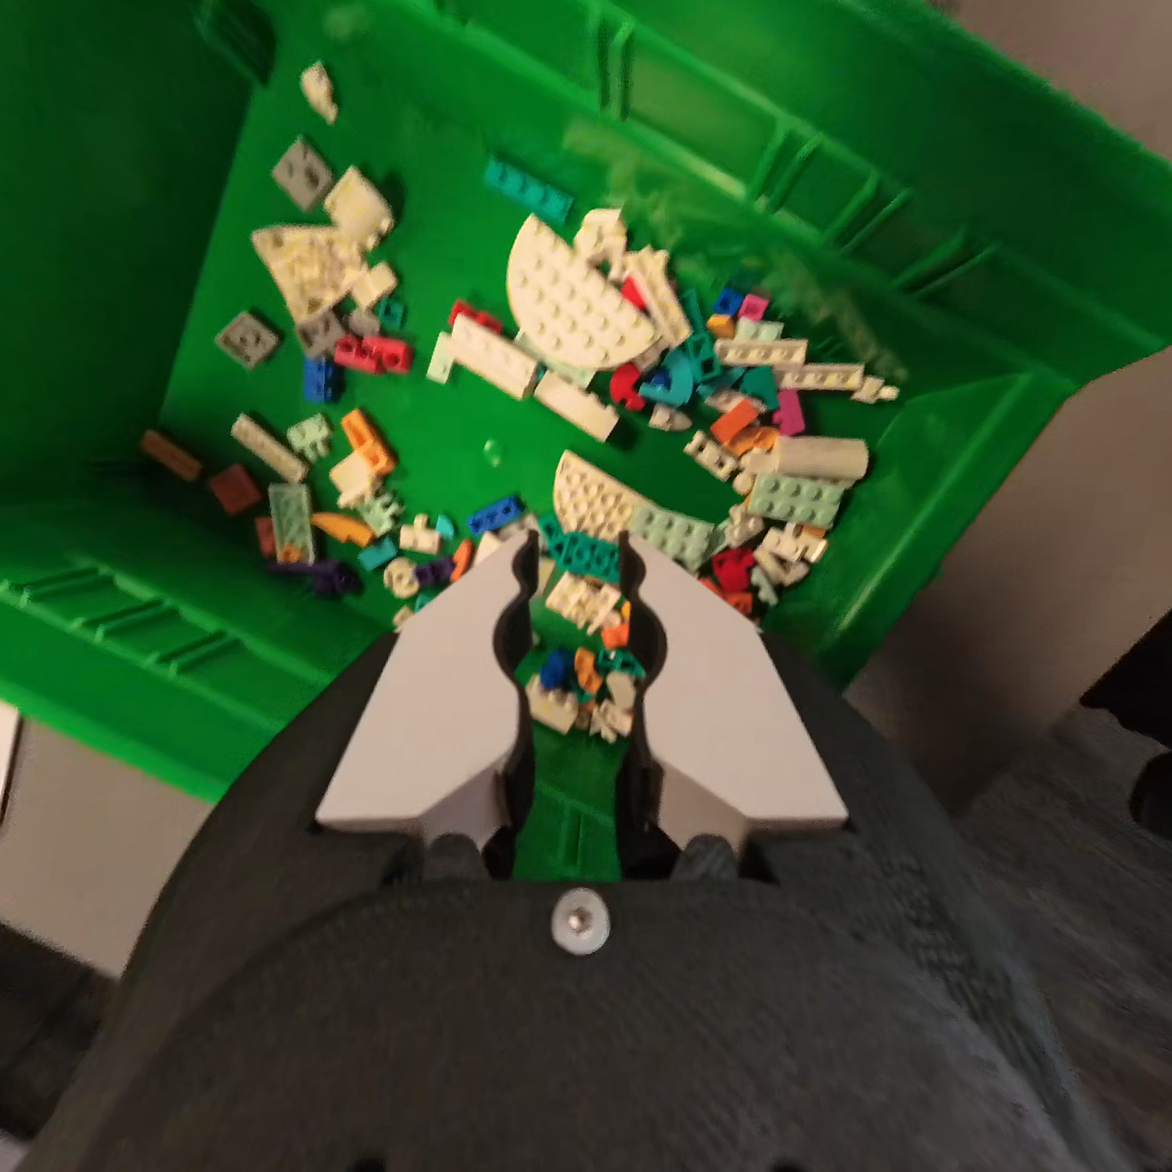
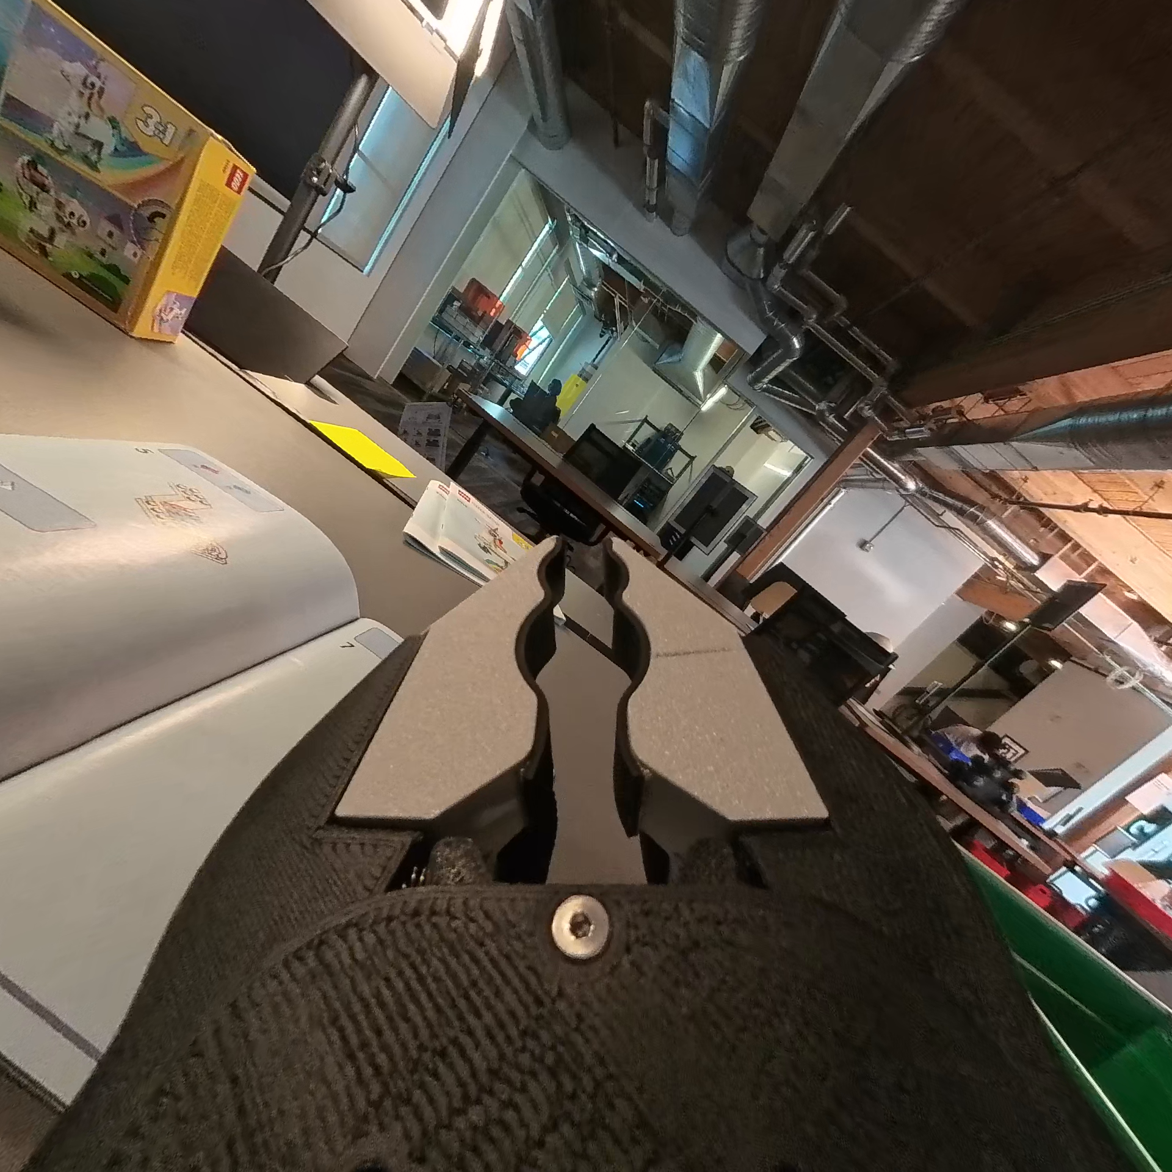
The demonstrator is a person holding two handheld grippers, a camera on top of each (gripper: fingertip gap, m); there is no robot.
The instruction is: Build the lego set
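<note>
Left tool (image 1: 578,539) narrowly parted, empty, over loose bricks (image 1: 574,304) in green bin (image 1: 919,209). Right tool (image 2: 583,545) narrowly parted, empty, above desk (image 2: 190,380), lower centre.

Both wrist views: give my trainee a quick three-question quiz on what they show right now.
1. True or false: the left gripper is gripping a brick.
2. What holds the loose bricks? A) yellow box B) green bin C) open booklet
3. Fill in: in the right wrist view, the right gripper points across the table toward the room, with the yellow ____ at upper left.

Key
1. False: its jaws are apart above the bricks, with nothing between the tips.
2. B: they lie on the floor of the green bin.
3. box. The open booklet lies on the table, left of the gripper.
</note>
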